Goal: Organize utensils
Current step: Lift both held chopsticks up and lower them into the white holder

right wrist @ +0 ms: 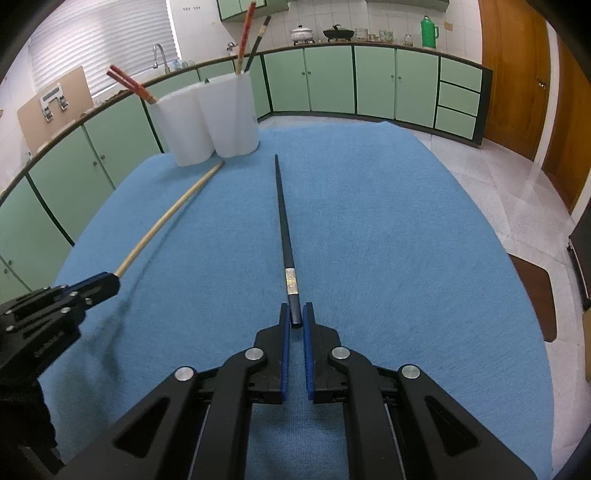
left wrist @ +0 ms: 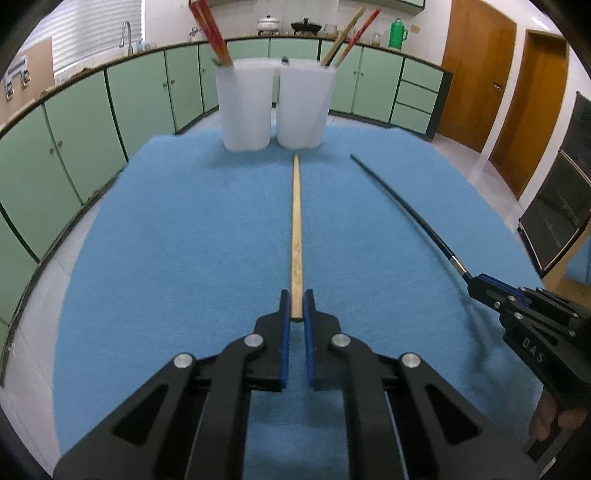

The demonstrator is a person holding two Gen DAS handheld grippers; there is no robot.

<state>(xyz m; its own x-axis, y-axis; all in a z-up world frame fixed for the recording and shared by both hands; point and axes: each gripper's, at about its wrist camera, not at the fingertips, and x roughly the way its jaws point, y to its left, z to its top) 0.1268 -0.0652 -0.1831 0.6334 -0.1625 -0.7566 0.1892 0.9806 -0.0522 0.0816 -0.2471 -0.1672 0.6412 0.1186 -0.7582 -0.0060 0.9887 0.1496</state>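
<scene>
My left gripper (left wrist: pixel 296 295) is shut on the near end of a wooden chopstick (left wrist: pixel 296 221), which points at the two white holders. My right gripper (right wrist: pixel 294 309) is shut on the near end of a black chopstick (right wrist: pixel 283 221). The left white holder (left wrist: pixel 244 107) carries red chopsticks (left wrist: pixel 212 33). The right white holder (left wrist: pixel 303 107) carries a wooden and a red chopstick (left wrist: pixel 351 37). In the right wrist view the holders (right wrist: pixel 207 118) stand at the far left of the blue mat (right wrist: pixel 369 240). Each gripper shows in the other's view, the right (left wrist: pixel 476 284) and the left (right wrist: pixel 107 284).
The blue mat (left wrist: pixel 184 240) covers the table. Green cabinets (left wrist: pixel 74 140) run along the back and left. Wooden doors (left wrist: pixel 476 74) and a tiled floor (right wrist: pixel 509 192) lie to the right. A sink tap (right wrist: pixel 159 55) stands on the counter.
</scene>
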